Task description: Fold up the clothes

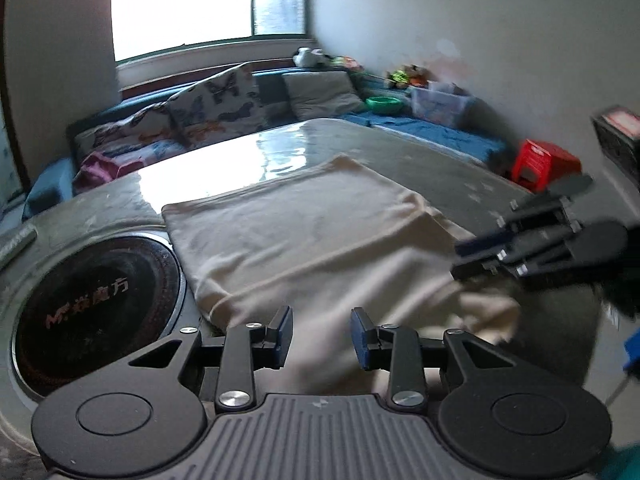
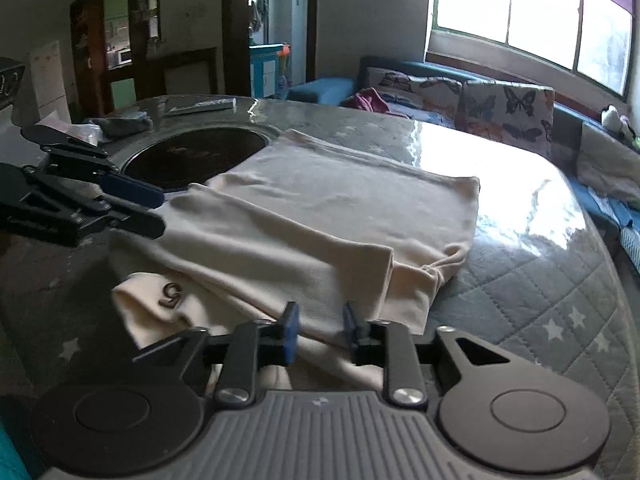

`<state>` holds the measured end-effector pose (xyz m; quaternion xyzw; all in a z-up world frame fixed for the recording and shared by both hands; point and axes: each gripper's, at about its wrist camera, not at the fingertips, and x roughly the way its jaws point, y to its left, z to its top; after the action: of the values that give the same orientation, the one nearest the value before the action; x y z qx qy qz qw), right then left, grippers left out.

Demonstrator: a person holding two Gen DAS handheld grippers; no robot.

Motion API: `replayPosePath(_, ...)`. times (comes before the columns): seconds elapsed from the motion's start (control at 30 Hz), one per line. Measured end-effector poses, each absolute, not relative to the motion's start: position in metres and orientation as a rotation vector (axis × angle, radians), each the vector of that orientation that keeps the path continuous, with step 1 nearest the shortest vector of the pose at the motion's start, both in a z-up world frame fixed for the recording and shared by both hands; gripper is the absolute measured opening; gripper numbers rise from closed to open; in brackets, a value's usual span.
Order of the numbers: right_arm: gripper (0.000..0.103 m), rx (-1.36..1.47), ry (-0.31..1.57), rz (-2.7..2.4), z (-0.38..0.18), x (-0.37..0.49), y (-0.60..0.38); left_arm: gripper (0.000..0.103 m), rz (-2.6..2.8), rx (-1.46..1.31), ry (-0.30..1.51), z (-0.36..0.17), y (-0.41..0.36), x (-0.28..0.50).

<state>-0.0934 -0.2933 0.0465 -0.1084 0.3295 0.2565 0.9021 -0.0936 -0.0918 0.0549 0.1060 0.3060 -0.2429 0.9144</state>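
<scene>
Hovering spread and empty over the partly folded cream garment (image 2: 320, 216), left claw (image 1: 321, 334) and right claw (image 2: 319, 328) next pinch its near edge.

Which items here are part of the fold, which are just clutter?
Job: cream shirt, left gripper, right gripper, both open.
Clutter: round black burner, red stool, green bowl, butterfly cushions.
</scene>
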Motion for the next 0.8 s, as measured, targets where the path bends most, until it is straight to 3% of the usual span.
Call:
replayPosePath(0.47, 0.025, -0.223, 0.694, 0.670, 0.041, -0.083, -0.246, 0.035, -0.447, 0.206, 0.606, 0.061, -0.087, -0.097)
replayPosePath(0.8, 0.025, -0.204, 0.657, 0.641, 0.051, -0.080, -0.246, 0.034, -0.458, 0.147, 0.641, 0.048, -0.110, -0.041)
